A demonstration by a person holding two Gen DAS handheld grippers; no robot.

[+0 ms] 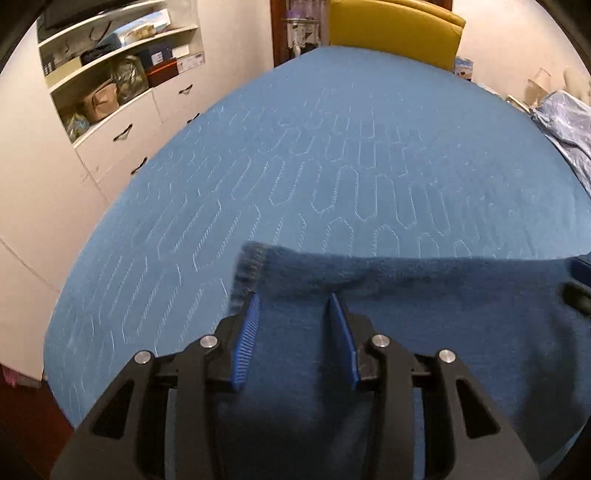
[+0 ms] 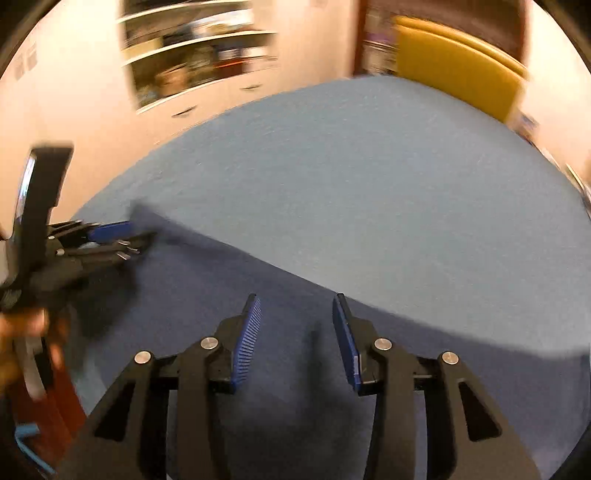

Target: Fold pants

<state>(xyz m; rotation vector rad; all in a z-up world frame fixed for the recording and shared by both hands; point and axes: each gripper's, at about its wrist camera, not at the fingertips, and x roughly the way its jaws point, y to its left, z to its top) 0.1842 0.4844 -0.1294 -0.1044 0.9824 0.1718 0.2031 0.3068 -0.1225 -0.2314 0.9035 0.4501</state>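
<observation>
Dark blue pants (image 1: pixel 443 314) lie flat on a lighter blue quilted bed cover (image 1: pixel 332 166), one stitched hem corner pointing to the far left. My left gripper (image 1: pixel 294 301) hovers just inside that corner. Its jaws stand partly apart and the ribbed blue pads (image 1: pixel 245 339) are bare, with the cloth spread beneath and between them. The right wrist view is blurred. There the pants (image 2: pixel 221 295) run across the near part of the bed cover (image 2: pixel 369 184), and my right gripper (image 2: pixel 295 299) stands open over them near their far edge, pressing on nothing. My left gripper (image 2: pixel 129 232) shows at the left, at the pants' corner.
A yellow padded chair back (image 1: pixel 395 33) stands beyond the bed's far end. White shelves and drawers (image 1: pixel 122 85) line the left wall. A crumpled pale blue cloth (image 1: pixel 565 125) lies at the right edge. A person's hand (image 2: pixel 22 332) holds the left gripper.
</observation>
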